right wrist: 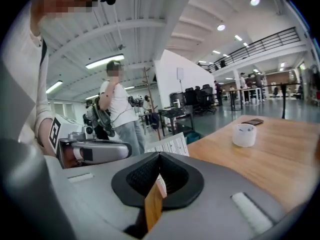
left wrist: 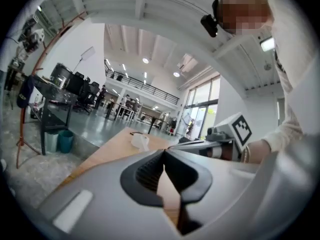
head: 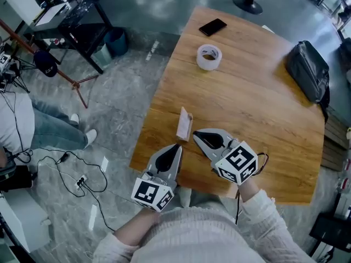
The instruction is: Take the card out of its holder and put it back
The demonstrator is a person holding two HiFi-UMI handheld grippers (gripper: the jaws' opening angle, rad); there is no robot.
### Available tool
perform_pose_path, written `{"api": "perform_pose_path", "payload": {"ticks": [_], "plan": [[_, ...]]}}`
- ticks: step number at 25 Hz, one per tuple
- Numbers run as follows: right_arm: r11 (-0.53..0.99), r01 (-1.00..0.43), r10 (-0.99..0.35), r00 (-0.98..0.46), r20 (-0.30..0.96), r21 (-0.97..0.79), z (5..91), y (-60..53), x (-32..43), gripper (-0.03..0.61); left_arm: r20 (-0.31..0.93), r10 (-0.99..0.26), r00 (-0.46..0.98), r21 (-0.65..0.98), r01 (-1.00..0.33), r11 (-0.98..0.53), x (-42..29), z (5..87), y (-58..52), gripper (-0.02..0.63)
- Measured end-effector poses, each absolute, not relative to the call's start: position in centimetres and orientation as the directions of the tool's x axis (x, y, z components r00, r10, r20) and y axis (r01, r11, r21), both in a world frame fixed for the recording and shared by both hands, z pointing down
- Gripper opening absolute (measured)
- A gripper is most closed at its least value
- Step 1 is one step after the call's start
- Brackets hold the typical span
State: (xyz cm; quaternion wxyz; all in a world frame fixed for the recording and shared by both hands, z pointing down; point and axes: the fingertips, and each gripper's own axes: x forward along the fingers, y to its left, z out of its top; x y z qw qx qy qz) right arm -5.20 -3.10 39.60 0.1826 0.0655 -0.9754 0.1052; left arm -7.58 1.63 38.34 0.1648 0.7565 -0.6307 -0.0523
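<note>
The card in its holder (head: 185,124) is a pale rectangle on the wooden table (head: 247,103), near the left front edge. In the right gripper view it shows as a white printed sheet (right wrist: 170,145) just beyond the jaws. My left gripper (head: 177,146) is a short way in front of it, jaws shut with nothing between them (left wrist: 163,151). To the right of the card is my right gripper (head: 196,135), tips pointing at the card's near end, also shut and empty (right wrist: 159,156). Neither gripper touches the card.
A roll of tape (head: 209,57) and a black phone (head: 213,27) lie at the far side of the table. A black bag (head: 308,70) sits at the right edge. A person in jeans (head: 49,127) stands on the floor to the left, among cables.
</note>
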Motion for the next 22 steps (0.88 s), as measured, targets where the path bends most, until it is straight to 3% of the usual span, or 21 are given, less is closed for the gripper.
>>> {"api": "perform_pose_path", "payload": {"ticks": [10,22], "plan": [[0.825,-0.528,-0.405,-0.801,0.442,-0.202,40.5,0.2,-3.0,-0.002,0.25,-0.87,0.425,0.397,-0.865,-0.308,-5.3,39.4,1.2,0.008],[0.822,-0.508,-0.35,-0.807,0.476,-0.256,42.1,2.1,-2.8,-0.002,0.281,-0.844,0.457,0.408,-0.853,-0.326,-5.2,39.7,1.6,0.009]]}}
